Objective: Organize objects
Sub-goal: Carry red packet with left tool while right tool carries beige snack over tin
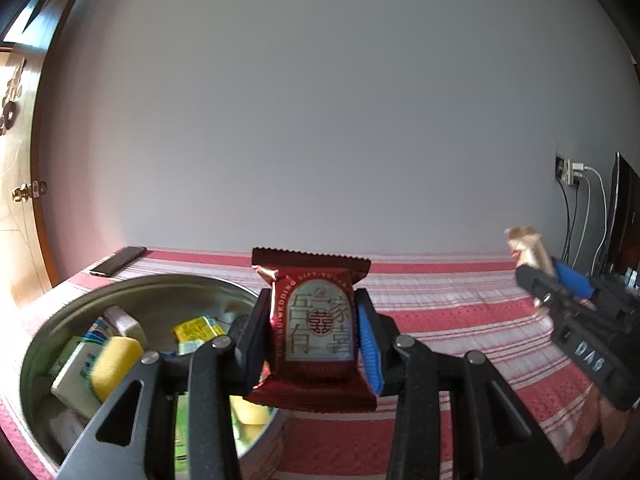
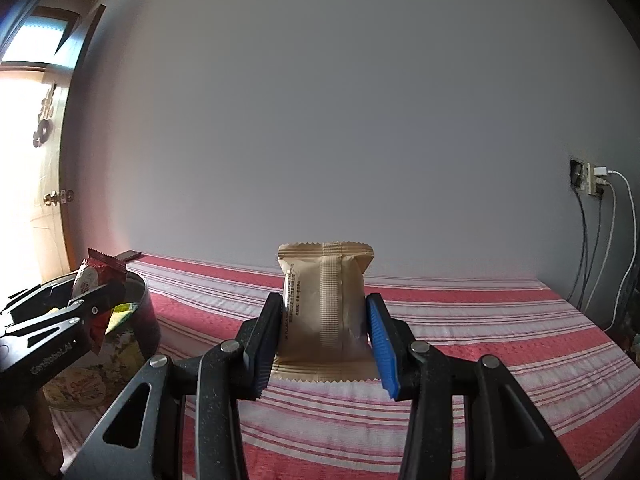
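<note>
My left gripper (image 1: 314, 332) is shut on a dark red snack packet (image 1: 316, 320) with a white label, held upright just right of a round metal tin (image 1: 56, 328). The tin holds several small packets, yellow, green and white. My right gripper (image 2: 326, 340) is shut on a beige snack packet (image 2: 326, 308), held upright above the striped cloth. In the left wrist view the right gripper (image 1: 552, 280) shows at the far right with the beige packet (image 1: 528, 250). In the right wrist view the left gripper (image 2: 86, 308) and red packet (image 2: 100, 276) show over the tin (image 2: 150, 320).
A red-and-white striped cloth (image 2: 480, 340) covers the surface. A dark phone (image 1: 118, 261) lies at the far left edge by the wall. A wall socket with cables (image 2: 592, 180) and a dark screen (image 1: 620, 216) are at the right. A wooden door (image 1: 16, 160) is at the left.
</note>
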The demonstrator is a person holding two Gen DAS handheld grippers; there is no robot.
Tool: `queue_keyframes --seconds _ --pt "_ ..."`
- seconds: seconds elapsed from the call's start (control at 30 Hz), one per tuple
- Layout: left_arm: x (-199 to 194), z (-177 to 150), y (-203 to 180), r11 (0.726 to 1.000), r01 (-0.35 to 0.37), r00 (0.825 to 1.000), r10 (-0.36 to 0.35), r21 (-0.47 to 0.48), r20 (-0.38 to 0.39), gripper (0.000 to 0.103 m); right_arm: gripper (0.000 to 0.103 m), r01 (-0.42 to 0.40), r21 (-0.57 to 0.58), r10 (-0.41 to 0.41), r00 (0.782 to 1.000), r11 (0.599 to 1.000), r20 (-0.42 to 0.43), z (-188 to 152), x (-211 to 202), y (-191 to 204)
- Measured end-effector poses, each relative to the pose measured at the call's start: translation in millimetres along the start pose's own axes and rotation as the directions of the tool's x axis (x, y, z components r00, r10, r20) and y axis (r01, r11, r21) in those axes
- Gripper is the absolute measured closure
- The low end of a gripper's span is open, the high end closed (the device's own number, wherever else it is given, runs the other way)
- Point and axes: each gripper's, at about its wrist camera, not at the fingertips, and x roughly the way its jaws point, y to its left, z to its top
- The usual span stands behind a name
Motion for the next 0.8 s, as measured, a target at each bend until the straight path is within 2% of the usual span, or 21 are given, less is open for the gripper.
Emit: queue_keyframes --seconds 0.23,0.5,0.8 --pt "-27 16 25 0.999 -0.039 0.998 0.039 -0.008 0.038 0.064 0.058 -0.100 -0.002 0.100 0.995 0.995 -0.011 11 5 26" --pt "-33 21 68 0.991 -0.132 0.991 0.132 -0.036 -0.004 0.064 0.058 -0.251 -0.007 0.250 0.968 0.968 -0.029 28 12 72" --pt "-28 18 111 0.972 -0.227 0.973 0.224 -0.062 -0.052 0.064 0.058 -0.350 -0.047 0.347 0.936 0.935 -0.061 41 30 117"
